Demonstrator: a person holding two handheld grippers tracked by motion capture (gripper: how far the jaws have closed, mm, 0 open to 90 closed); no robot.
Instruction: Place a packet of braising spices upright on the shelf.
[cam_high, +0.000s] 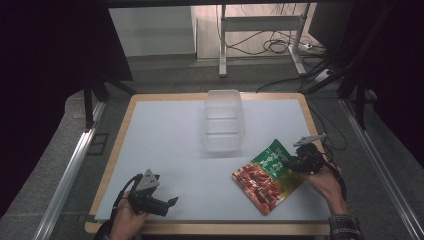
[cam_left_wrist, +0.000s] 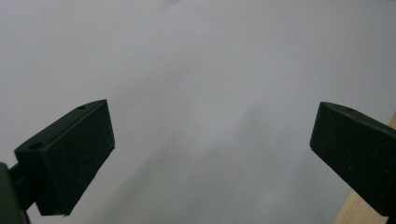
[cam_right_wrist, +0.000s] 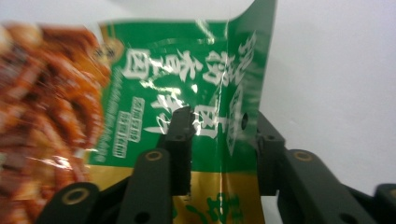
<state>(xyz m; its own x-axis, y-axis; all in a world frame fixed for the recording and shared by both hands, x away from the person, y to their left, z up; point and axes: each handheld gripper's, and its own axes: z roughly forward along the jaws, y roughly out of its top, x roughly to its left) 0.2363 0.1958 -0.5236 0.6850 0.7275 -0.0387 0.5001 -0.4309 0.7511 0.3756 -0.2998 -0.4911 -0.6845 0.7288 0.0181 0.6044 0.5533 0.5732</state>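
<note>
Lying flat at the right near part of the table (cam_high: 165, 130): a snack packet (cam_high: 265, 176), green at its far end and red-orange with a food picture toward the near end, corner-on to the table edge. Well apart from it, at the far middle, a clear plastic tub (cam_high: 223, 120), upright and open at the top.

Right gripper (cam_high: 295, 164) at the packet's green far-right edge, held by the right hand (cam_high: 327, 182). Seen along its own jaws in the right gripper view, right gripper (cam_right_wrist: 217, 133) closed onto the foil: green edge folded up between the two black jaws, film buckled and creased where pinched. Clenched on the packet, then, by the look of the lifted flap.

Left gripper (cam_high: 167, 204) resting at the near left, well apart from everything, in the left hand (cam_high: 127, 222). In the left gripper view, left gripper (cam_left_wrist: 212, 140) spread wide over bare table, nothing between the jaws.

Handling, as a judgement: light, soft, limp; glossy film, so likely slippery. Bound to sag and swing from a corner grip, contents sliding to the low end. Probably crushable inside, so no hard squeeze on the belly. Best hold along the flat sealed edge, deep enough for the pads to bite past the rim, as here.
</note>
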